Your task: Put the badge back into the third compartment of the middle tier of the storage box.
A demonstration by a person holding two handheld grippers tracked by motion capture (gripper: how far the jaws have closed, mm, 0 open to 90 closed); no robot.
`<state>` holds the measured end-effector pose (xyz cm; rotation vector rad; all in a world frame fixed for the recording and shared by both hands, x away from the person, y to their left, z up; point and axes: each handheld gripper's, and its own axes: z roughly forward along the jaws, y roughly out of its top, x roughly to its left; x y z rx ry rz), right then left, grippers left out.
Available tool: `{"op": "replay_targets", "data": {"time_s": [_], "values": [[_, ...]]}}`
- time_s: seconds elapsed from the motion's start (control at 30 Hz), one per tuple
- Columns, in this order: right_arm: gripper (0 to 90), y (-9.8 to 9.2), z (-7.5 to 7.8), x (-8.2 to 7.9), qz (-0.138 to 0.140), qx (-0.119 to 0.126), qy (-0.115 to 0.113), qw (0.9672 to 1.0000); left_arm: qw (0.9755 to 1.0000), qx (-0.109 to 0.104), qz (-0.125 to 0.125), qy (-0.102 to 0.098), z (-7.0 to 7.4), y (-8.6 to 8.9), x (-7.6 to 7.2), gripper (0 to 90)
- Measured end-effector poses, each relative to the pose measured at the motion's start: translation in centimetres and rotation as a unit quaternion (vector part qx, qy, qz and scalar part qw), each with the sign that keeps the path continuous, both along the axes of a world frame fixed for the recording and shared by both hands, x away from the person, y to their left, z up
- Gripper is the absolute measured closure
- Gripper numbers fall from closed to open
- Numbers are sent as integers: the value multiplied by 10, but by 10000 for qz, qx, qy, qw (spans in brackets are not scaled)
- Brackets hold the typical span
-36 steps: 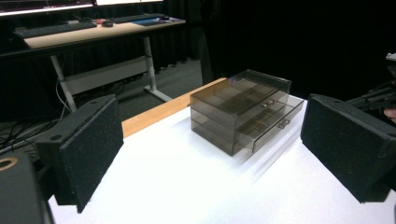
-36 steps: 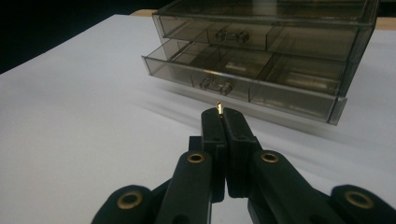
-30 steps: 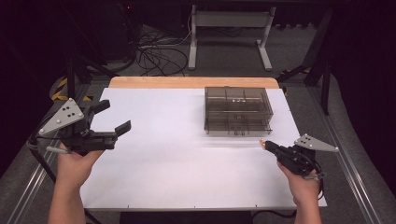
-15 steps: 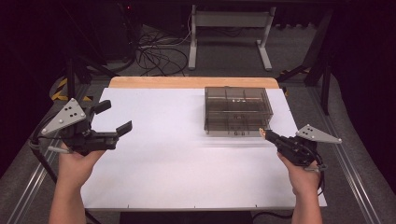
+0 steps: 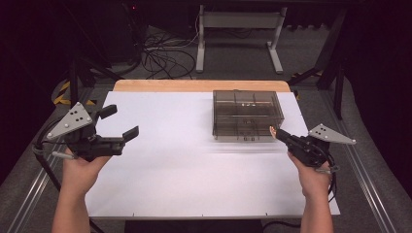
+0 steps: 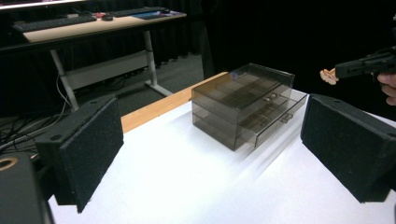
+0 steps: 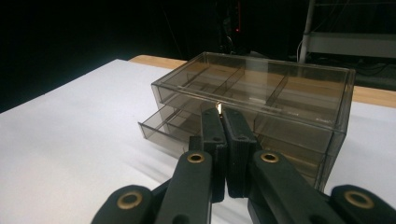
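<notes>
Pinching a small pale object (image 5: 273, 130) (too small to identify), the right gripper (image 5: 279, 134) hovers beside the smoky drawer box (image 5: 247, 114); the left gripper (image 5: 119, 124) gapes empty.

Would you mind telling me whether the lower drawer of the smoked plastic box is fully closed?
No, in the right gripper view the lower drawer juts out past the front of the drawer box.

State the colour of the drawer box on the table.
Smoky, see-through grey-brown drawer box; the left gripper view shows it best.
</notes>
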<state>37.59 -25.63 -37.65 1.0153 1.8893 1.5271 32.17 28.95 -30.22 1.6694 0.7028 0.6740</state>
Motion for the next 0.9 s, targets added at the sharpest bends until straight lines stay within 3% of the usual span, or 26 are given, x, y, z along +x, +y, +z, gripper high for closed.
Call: {"op": "replay_targets", "data": {"time_s": [0.47, 0.9], "values": [[893, 2, 6, 14, -85, 71, -174, 9998, 10000, 22, 2, 10, 0, 0, 0, 65], [893, 1, 1, 33, -258, 179, -189, 9993, 10000, 24, 26, -15, 0, 0, -1, 65]]}}
